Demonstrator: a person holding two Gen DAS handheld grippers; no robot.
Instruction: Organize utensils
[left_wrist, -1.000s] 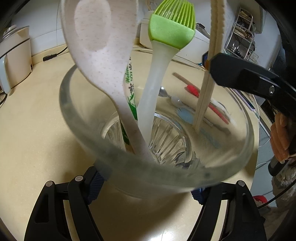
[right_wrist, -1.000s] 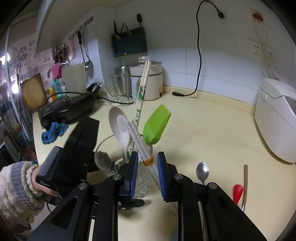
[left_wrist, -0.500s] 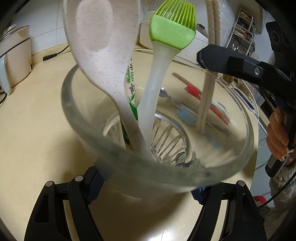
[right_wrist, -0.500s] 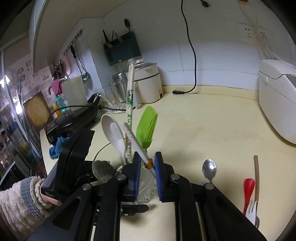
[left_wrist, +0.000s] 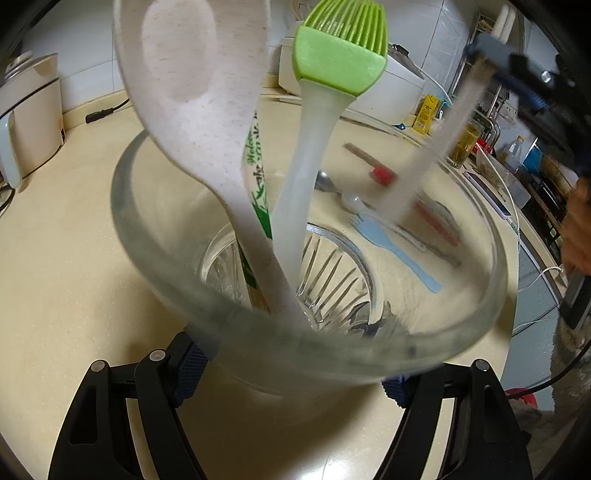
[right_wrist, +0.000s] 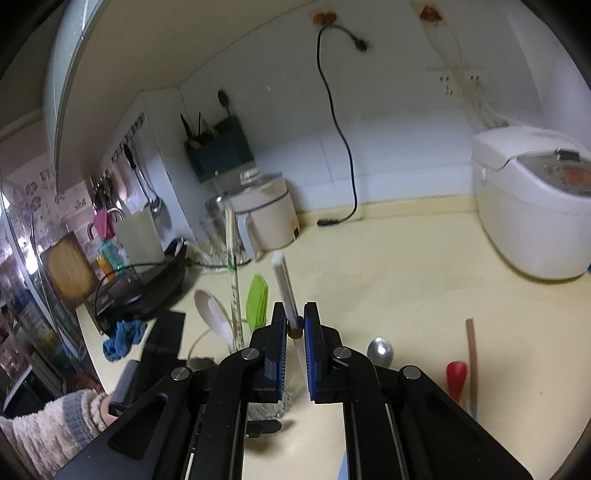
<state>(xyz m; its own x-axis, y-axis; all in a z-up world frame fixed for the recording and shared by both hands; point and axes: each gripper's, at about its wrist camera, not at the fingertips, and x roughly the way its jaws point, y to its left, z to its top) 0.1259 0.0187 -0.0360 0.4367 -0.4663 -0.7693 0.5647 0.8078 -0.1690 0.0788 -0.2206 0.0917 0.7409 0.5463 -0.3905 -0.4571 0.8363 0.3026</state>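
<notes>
Both claws are black angular frames with silver screws and ribbed blue pads (right_wrist: 279, 343). At the lower left of the right wrist view, a fuzzy cream-and-grey sleeve (right_wrist: 51, 424) covers the wrist, bare skin showing beyond its cuff.

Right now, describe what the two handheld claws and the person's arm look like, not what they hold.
Both claws, the left claw and the right claw, are matte black plastic linkages with silver rivets and ribbed blue pads on the fingers. The left arm wears a fuzzy cream sleeve with a grey cuff band. No cables or markings show.
</notes>
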